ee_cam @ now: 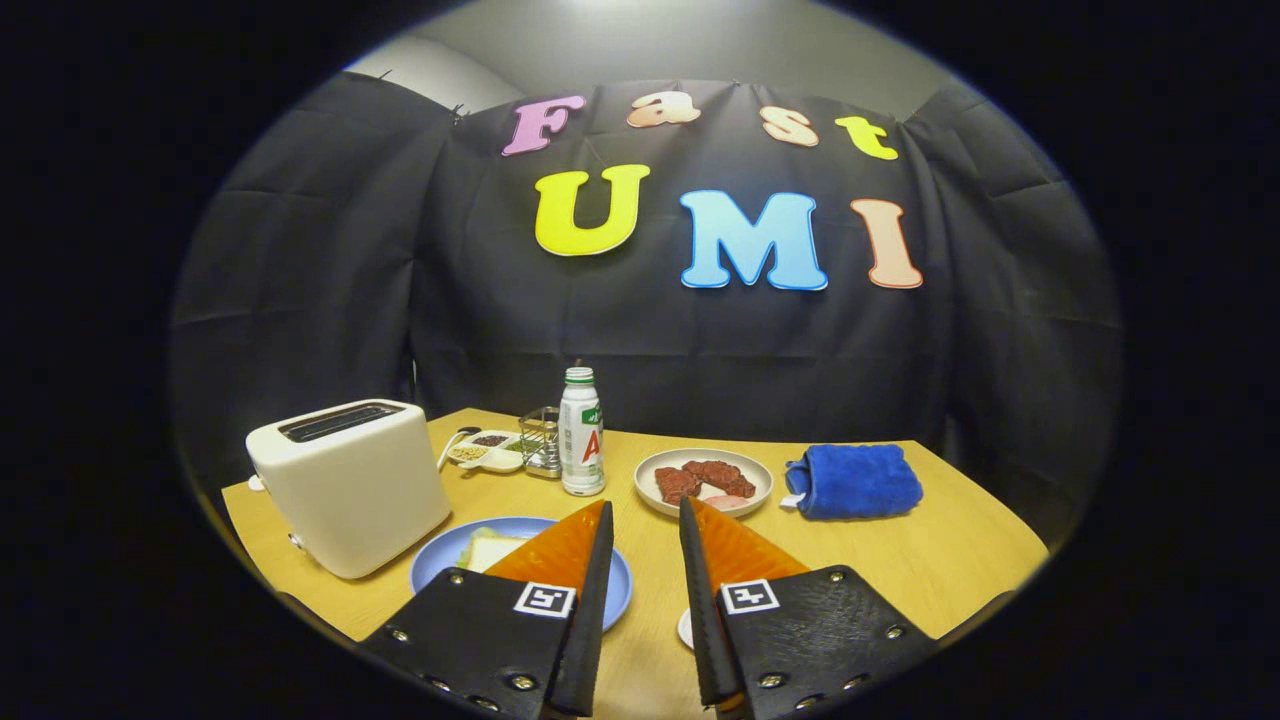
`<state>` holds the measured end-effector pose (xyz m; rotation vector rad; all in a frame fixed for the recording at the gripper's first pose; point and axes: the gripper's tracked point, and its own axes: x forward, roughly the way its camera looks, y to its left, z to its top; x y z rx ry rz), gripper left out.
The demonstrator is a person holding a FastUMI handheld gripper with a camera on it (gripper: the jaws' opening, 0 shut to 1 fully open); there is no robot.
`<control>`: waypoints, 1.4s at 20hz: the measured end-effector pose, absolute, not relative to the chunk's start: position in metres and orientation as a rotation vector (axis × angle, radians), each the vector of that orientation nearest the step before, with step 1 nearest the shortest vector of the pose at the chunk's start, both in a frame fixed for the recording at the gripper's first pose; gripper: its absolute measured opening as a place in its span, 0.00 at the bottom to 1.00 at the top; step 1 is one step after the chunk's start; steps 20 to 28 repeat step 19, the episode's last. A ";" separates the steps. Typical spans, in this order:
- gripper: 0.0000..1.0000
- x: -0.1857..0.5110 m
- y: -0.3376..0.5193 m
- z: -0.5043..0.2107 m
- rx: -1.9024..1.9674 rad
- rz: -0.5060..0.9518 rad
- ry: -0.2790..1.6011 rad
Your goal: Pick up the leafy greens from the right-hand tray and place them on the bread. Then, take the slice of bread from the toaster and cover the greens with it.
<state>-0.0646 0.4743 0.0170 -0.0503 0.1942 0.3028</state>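
Bottle point(581, 432), meat plate point(703, 481), blue cloth point(855, 481).

The table point(900, 570) is showing a pale honey wood grain. The toaster point(350, 485) is gleaming cream-white, its slot dark. Just beside it, the plate point(440, 565) is showing soft periwinkle blue, and the bread point(492, 550) on it is looking off-white with a faint yellow-green edge, though one of the fingers is hiding much of it. The bottle point(581, 435) is standing white with a green cap and a red-and-green label. The small dish point(488, 452) is showing white, with dark and tan fillings. The round plate point(704, 482) is looking cream, carrying reddish-brown pieces point(705, 480). The folded cloth point(855, 482) is glowing deep royal blue. Each finger's mount is wearing a black-and-white square marker point(545, 600).

The gripper point(642, 520) is holding its fingers parted, with nothing between them.
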 end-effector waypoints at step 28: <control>0.38 -0.064 0.242 0.025 -0.108 0.076 0.112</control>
